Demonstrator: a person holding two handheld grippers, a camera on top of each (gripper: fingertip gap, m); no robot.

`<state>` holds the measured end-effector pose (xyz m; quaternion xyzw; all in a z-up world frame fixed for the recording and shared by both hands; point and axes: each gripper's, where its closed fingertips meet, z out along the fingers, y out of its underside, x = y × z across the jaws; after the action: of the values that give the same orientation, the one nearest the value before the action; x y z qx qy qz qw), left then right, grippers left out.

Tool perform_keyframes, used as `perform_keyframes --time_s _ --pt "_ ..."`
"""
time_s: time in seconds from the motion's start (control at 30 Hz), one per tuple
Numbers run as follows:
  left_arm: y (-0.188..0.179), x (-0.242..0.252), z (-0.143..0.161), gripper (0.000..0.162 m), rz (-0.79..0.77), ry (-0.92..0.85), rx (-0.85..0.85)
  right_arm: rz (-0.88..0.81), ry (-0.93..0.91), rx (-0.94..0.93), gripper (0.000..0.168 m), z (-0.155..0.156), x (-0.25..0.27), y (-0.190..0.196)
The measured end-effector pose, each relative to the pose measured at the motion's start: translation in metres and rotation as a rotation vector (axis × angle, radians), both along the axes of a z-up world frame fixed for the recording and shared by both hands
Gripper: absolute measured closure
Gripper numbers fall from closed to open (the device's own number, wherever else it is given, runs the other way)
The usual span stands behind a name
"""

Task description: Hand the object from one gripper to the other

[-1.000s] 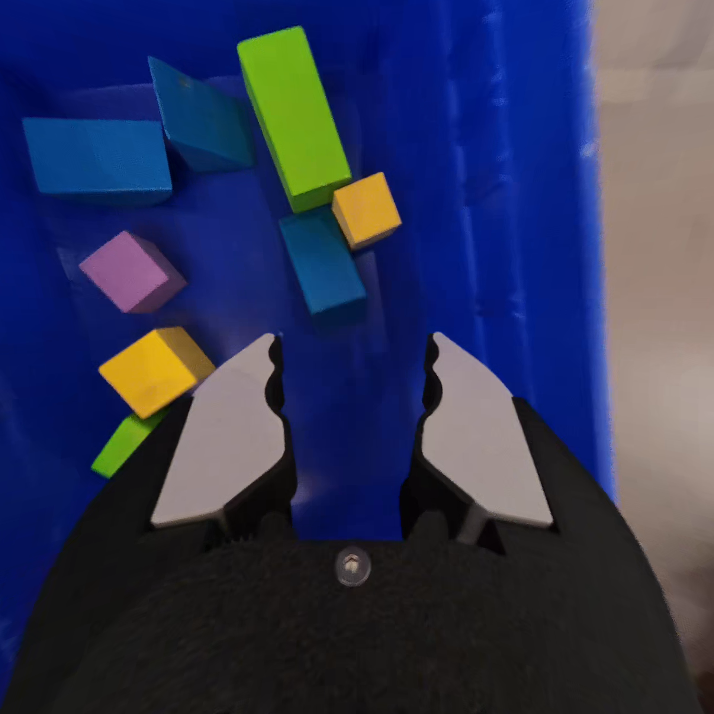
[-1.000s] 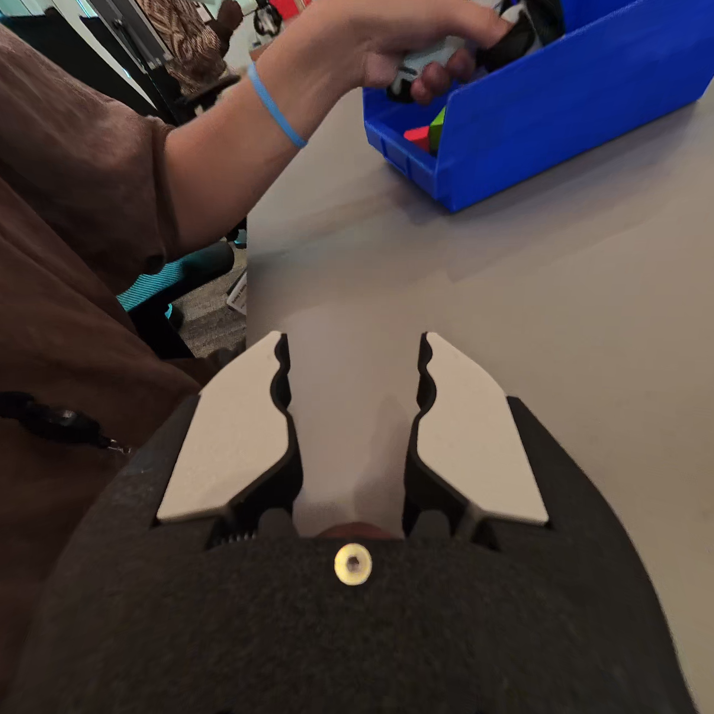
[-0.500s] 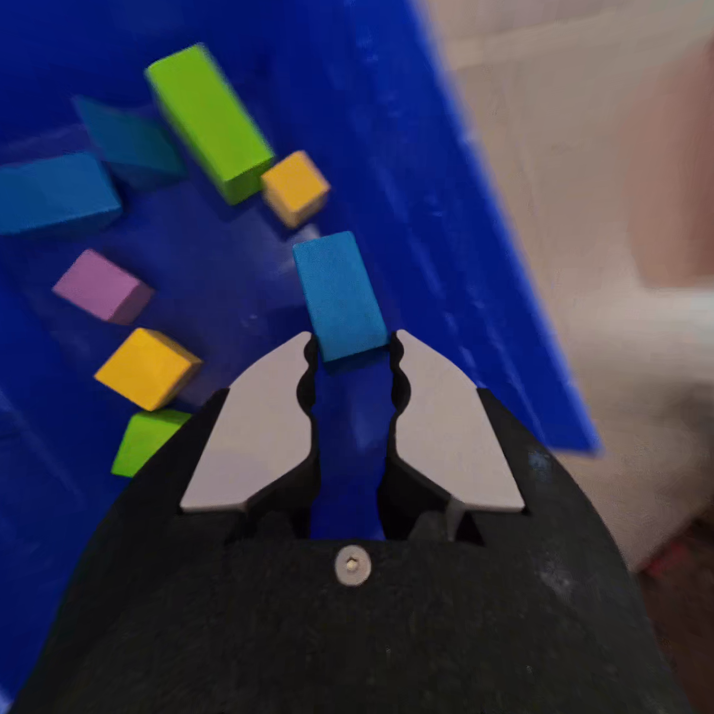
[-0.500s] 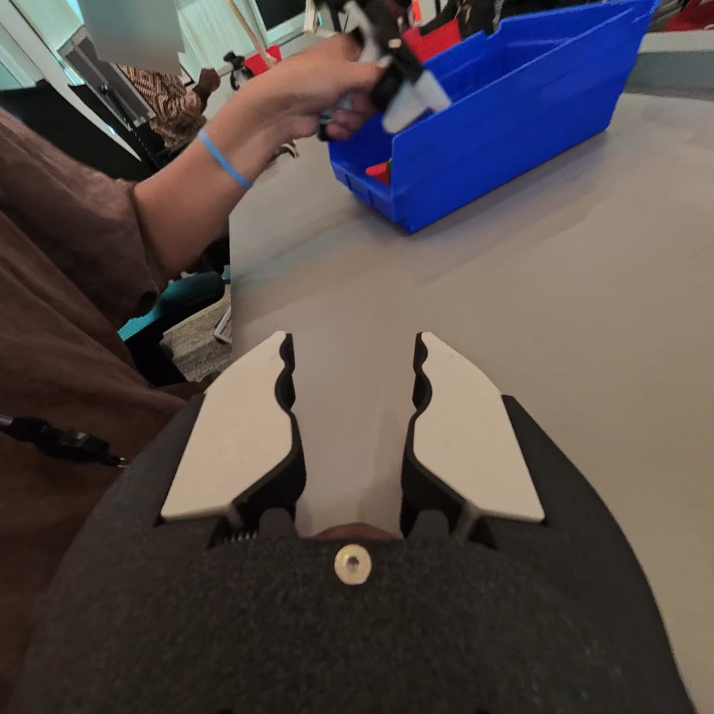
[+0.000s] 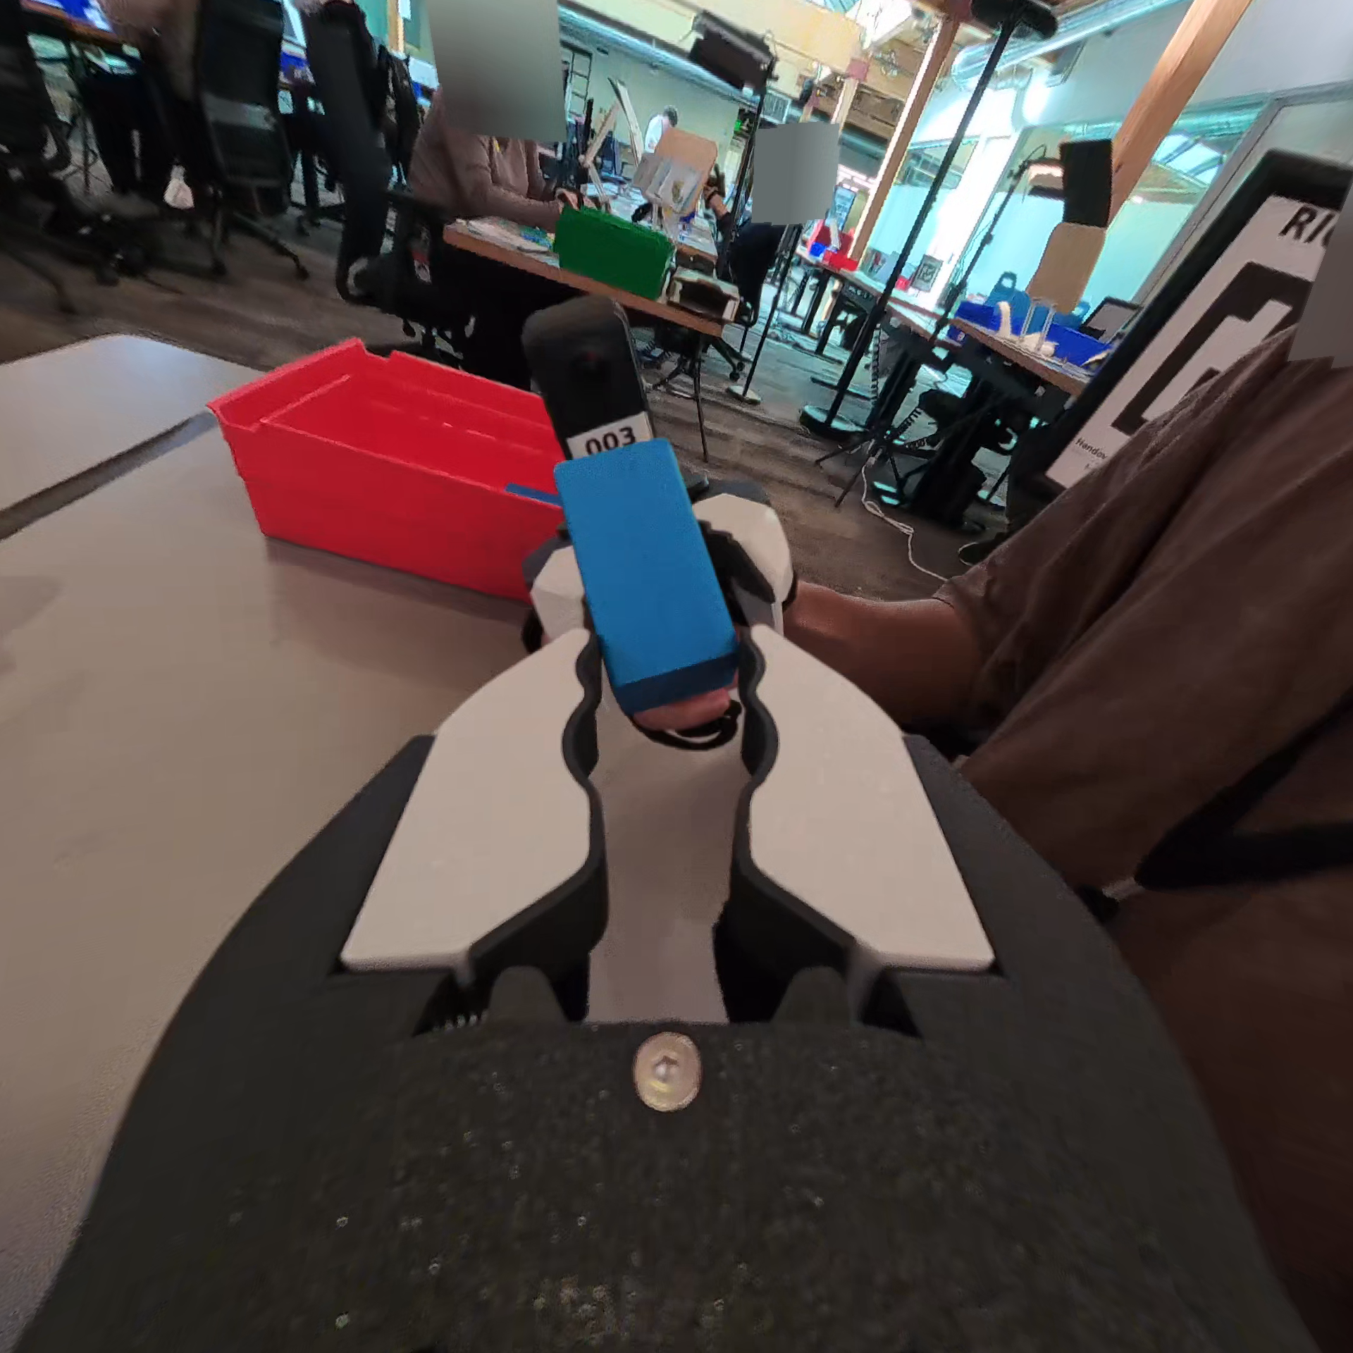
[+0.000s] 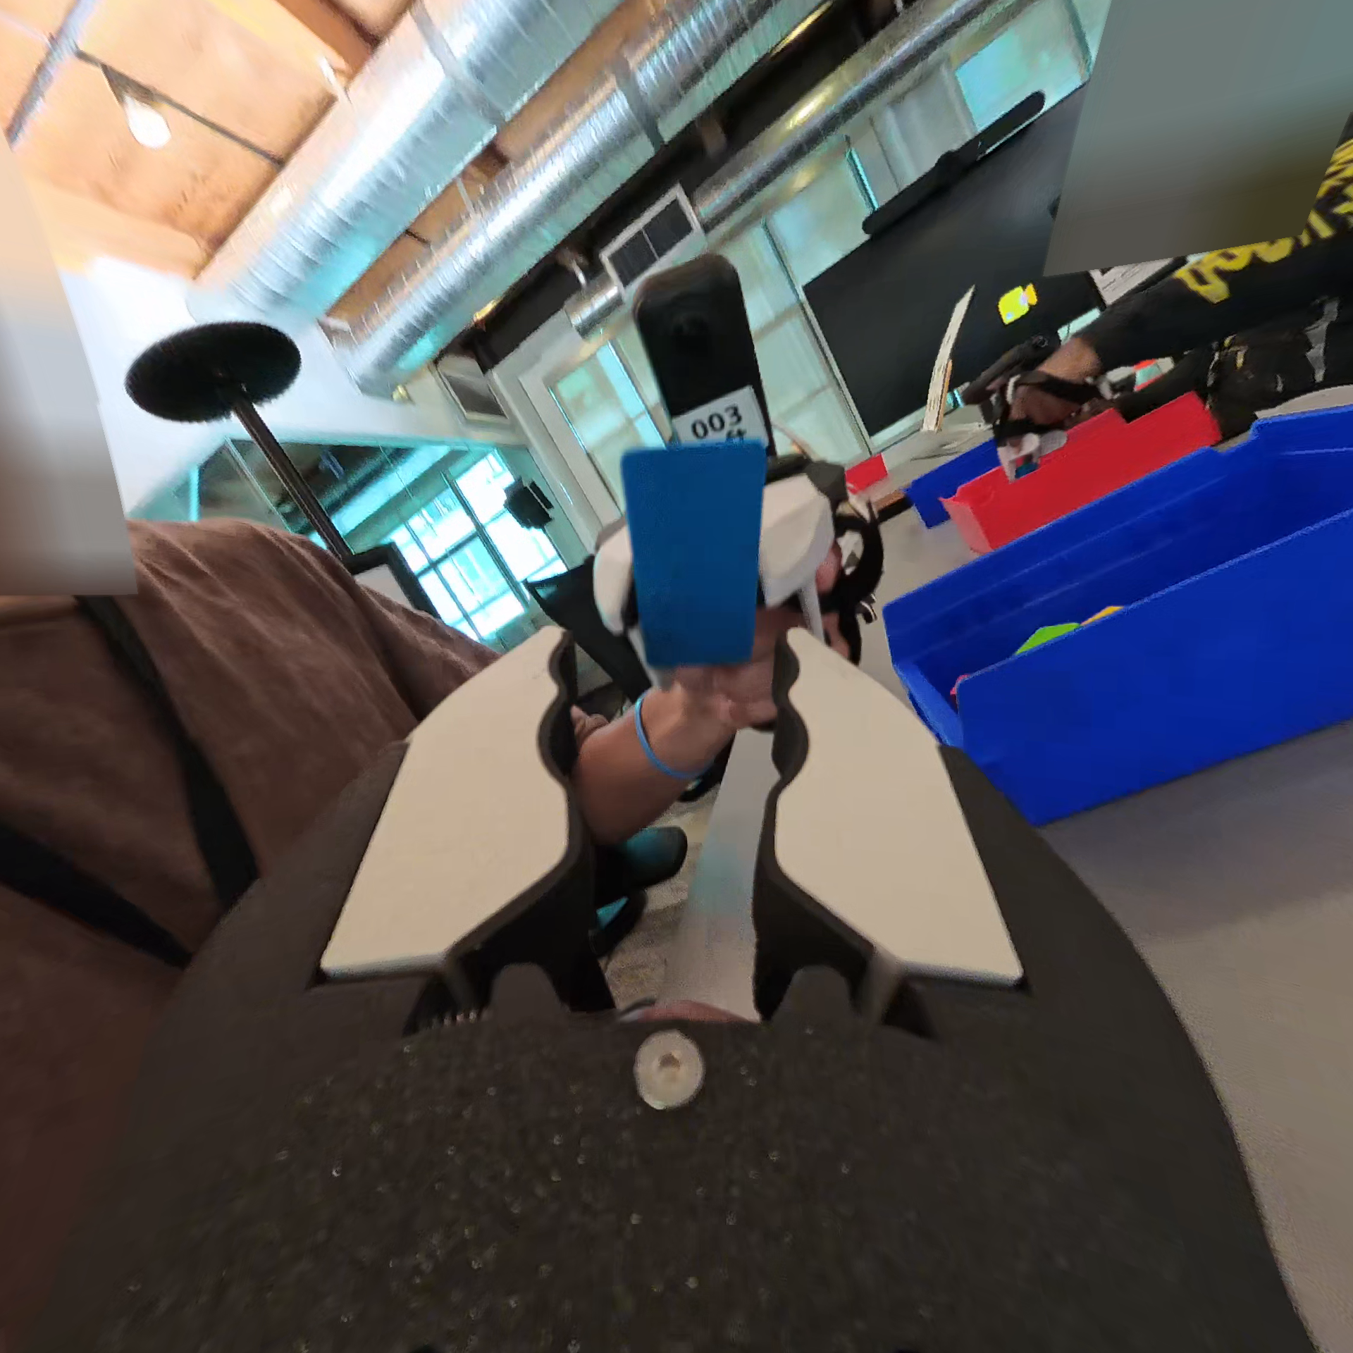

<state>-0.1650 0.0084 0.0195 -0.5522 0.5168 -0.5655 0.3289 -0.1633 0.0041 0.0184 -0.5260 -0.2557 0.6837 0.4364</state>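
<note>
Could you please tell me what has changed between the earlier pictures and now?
The left gripper, open over the blue bin a second ago, closed on the blue block, lifted it out and carried it to face the right gripper. The right gripper rose from the table toward the block. Its fingers stay open and empty; the left one keeps its hold.

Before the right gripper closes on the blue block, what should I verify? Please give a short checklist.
1. Left gripper shut on the blue block: ok.
2. Right gripper open wider than the block: ok.
3. Block's free end in line with the right gripper's gap: ok.
4. Block deep enough between the right gripper's fingers: cannot tell.
5. Block held up off the table: ok.
</note>
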Motion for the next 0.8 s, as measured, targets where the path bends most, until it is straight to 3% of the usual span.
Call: perform_keyframes --time_s 0.07,0.13,0.2,0.33,0.5,0.57,0.7,0.8 --pt "-0.003 0.013 -0.008 0.127 -0.003 -0.002 0.002 -0.03 0.025 -0.026 0.116 -0.001 0.002 0.005" --pt "-0.008 0.018 -0.009 0.127 -0.019 -0.021 -0.035 -0.058 0.017 -0.022 0.128 -0.007 0.008 0.005" --pt "-0.009 0.022 -0.015 0.127 -0.011 -0.011 -0.043 -0.081 0.001 -0.032 0.13 -0.013 0.012 0.003" --pt "-0.006 0.029 -0.027 0.127 0.081 0.021 -0.057 -0.122 -0.036 -0.113 0.138 -0.026 0.022 0.001" --pt "-0.022 0.029 -0.033 0.127 0.123 0.01 -0.095 -0.156 -0.062 -0.141 0.138 -0.027 0.033 -0.012" --pt "-0.022 0.029 -0.041 0.118 0.144 0.041 -0.102 -0.201 -0.066 -0.143 0.138 -0.02 0.046 -0.013" --pt "-0.03 0.016 -0.054 0.116 0.174 0.053 -0.158 -0.45 -0.255 -0.082 0.138 0.003 0.119 -0.007" --pt "-0.039 0.004 -0.075 0.118 0.203 0.073 -0.187 -0.772 -0.618 -0.155 0.137 -0.006 0.222 0.009"
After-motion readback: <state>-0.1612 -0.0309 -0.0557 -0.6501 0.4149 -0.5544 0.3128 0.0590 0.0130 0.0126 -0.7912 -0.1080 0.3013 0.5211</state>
